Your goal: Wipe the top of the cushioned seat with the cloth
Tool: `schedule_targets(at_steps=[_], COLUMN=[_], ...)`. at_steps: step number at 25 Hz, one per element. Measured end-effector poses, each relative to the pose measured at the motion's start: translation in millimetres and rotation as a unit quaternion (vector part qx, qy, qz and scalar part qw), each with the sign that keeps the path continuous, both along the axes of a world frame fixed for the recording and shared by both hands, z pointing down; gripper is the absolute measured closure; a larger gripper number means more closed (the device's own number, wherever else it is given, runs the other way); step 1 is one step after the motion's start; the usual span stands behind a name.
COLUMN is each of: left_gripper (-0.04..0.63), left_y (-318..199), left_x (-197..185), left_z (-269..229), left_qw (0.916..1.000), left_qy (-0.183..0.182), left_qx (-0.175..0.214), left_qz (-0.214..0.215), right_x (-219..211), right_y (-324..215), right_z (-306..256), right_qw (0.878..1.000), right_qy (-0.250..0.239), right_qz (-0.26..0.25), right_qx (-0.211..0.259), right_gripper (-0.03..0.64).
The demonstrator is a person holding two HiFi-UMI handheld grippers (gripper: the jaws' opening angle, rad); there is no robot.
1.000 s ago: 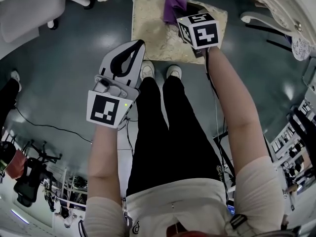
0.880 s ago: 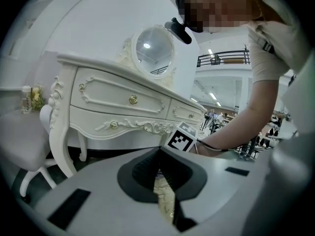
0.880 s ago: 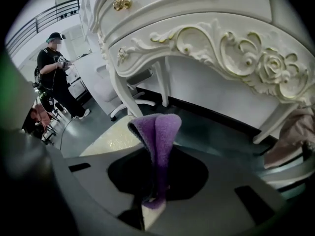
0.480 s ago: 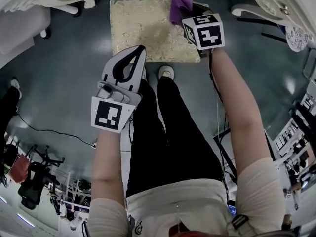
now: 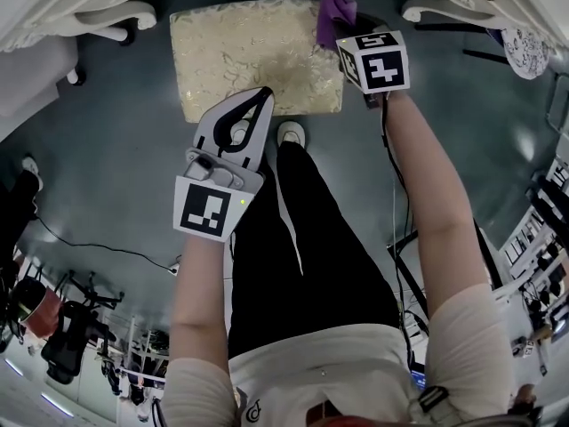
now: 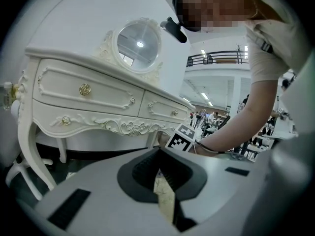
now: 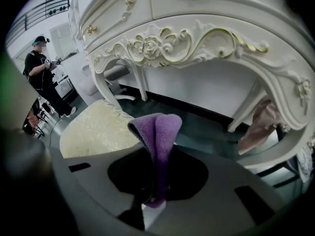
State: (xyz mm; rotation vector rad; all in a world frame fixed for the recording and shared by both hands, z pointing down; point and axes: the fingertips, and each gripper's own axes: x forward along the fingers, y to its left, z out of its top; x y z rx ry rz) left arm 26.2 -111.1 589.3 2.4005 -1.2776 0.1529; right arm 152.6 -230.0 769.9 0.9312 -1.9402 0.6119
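Note:
The cushioned seat (image 5: pixel 253 56) is a cream, patterned square pad lying low on the dark floor ahead of my feet. A purple cloth (image 5: pixel 335 14) hangs at its far right corner, pinched in my right gripper (image 5: pixel 344 32), which is shut on it. In the right gripper view the cloth (image 7: pixel 157 129) stands folded between the jaws, with the seat (image 7: pixel 96 129) to its left. My left gripper (image 5: pixel 263 94) hovers over the seat's near edge, shut and holding nothing. A sliver of the seat (image 6: pixel 165 195) shows past its jaws.
A white carved dressing table (image 7: pixel 197 38) with a round mirror (image 6: pixel 139 45) stands just beyond the seat. White furniture legs (image 5: pixel 98 12) lie at the far left. My shoe (image 5: pixel 290 133) touches the seat's near edge. A pinkish cloth (image 7: pixel 261 122) hangs by a table leg.
The right gripper has carried the purple cloth from the seat's far middle to its far right corner. The left gripper has kept over the near edge, still shut.

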Motion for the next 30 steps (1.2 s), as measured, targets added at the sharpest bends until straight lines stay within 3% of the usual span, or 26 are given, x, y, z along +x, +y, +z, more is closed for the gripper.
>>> schedule_targets(at_steps=[6, 11, 18, 25, 30], left_gripper=[0.582, 0.581, 0.581, 0.581, 0.581], left_y=[4, 11, 35, 58, 70], left_x=[9, -7, -62, -143, -179], left_z=[-1, -15, -24, -28, -24], left_qw=[0.9999, 0.9999, 1.0, 0.9997, 0.9998], left_qy=[0.005, 0.011, 0.005, -0.004, -0.014], left_qx=[-0.008, -0.006, -0.007, 0.01, 0.005], left_qz=[0.008, 0.002, -0.003, -0.021, -0.012], right_x=[34, 11, -80, -201, -265], right_y=[3, 16, 68, 111, 118], right_z=[-1, -34, -64, -55, -44], right_qw=[0.999, 1.0, 0.999, 0.993, 0.99], right_qy=[0.032, 0.017, -0.044, -0.101, -0.117], right_qz=[0.017, 0.002, -0.02, -0.054, -0.054], right_qx=[-0.005, 0.008, -0.006, -0.035, -0.05], right_gripper=[0.543, 0.543, 0.541, 0.541, 0.541])
